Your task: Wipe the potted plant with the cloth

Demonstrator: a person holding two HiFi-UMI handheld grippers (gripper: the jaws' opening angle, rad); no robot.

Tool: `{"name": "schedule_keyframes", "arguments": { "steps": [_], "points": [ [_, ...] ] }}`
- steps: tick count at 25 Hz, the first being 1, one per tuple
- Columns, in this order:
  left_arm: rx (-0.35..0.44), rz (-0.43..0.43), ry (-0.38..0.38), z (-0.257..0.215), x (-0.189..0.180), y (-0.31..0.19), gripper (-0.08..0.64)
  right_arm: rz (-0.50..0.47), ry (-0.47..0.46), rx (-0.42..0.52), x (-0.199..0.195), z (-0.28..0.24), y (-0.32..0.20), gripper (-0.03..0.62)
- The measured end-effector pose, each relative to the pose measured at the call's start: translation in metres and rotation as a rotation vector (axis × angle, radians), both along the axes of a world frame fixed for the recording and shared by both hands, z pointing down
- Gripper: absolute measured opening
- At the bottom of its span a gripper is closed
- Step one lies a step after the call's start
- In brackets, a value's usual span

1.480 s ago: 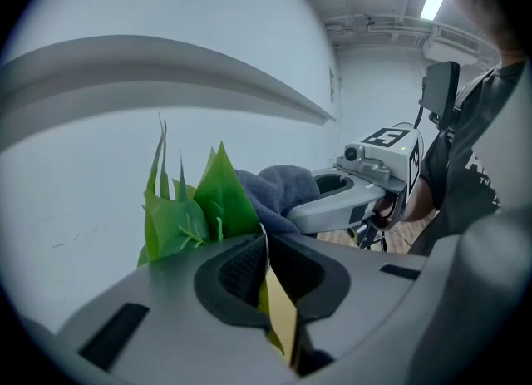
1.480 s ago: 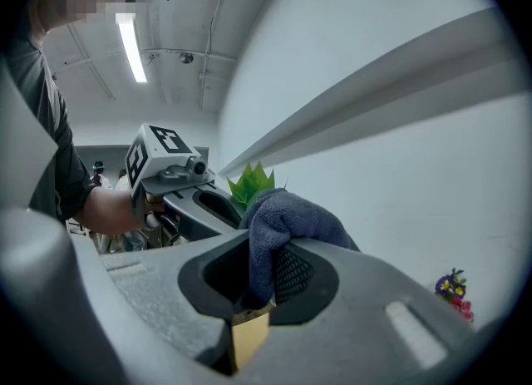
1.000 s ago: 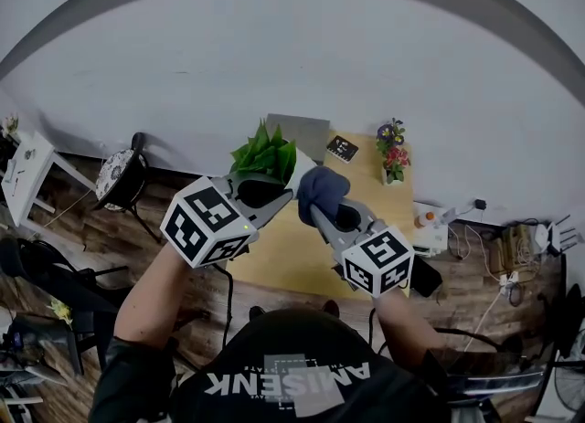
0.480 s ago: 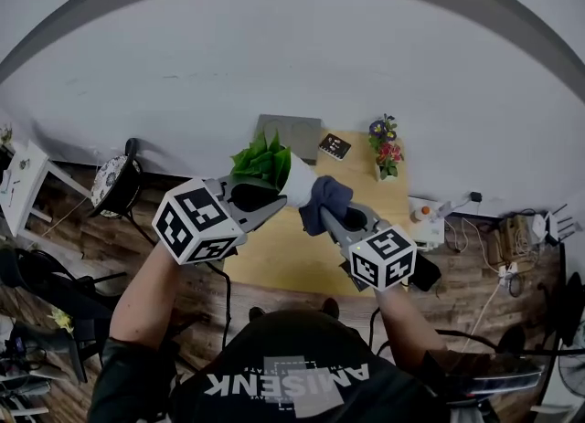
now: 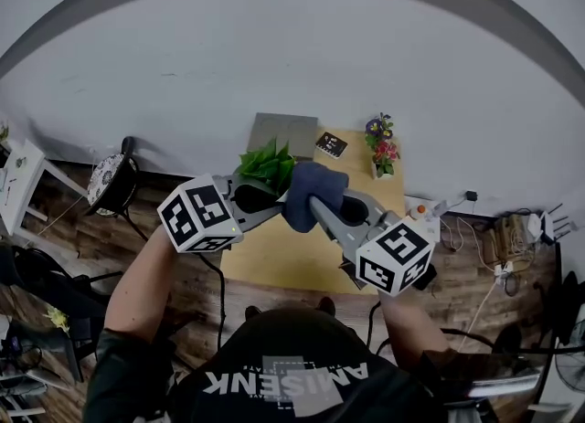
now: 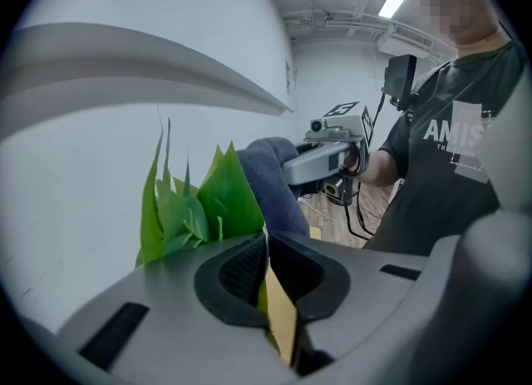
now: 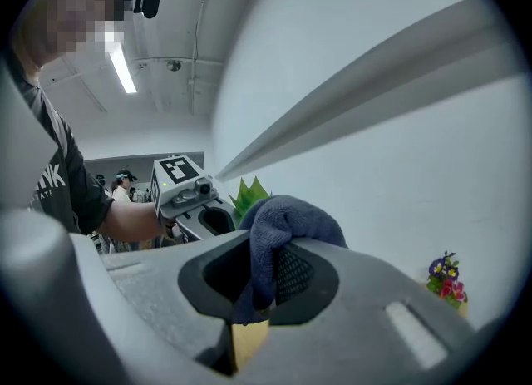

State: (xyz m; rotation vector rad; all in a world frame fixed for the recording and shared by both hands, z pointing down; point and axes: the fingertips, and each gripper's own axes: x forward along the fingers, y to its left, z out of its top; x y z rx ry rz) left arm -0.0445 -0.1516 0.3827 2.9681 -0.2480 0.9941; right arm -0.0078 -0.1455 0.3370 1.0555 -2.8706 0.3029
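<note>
Right gripper (image 7: 264, 273) tight on cloth (image 7: 288, 215)

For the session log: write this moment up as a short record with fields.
left claw: shut on a thin part of the plant
right claw: shut on the cloth
cloth: dark blue, bunched, right beside the plant; contact unclear
plant: green pointed leaves, between the two claws
table: yellow top, below both claws
flowers: small bunch at the table's far right
</note>
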Motion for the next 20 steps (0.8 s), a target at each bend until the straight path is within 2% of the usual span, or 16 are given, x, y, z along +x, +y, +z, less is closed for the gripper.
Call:
{"name": "schedule_keyframes", "arguments": {
  "steps": [3, 10, 20],
  "points": [
    [0.012, 0.024, 0.006, -0.002, 0.002, 0.007, 0.014, -0.019, 0.019, 0.018, -0.013, -0.006, -0.001, 0.037],
    [0.063, 0.020, 0.029, -0.010, 0.002, 0.008, 0.014, 0.017, 0.032, -0.033, -0.010, 0.016, -0.008, 0.037],
    [0.052, 0.017, 0.026, -0.011, -0.006, 0.014, 0.014, 0.033, 0.043, -0.137, 0.004, 0.058, -0.008, 0.037]
  ]
}}
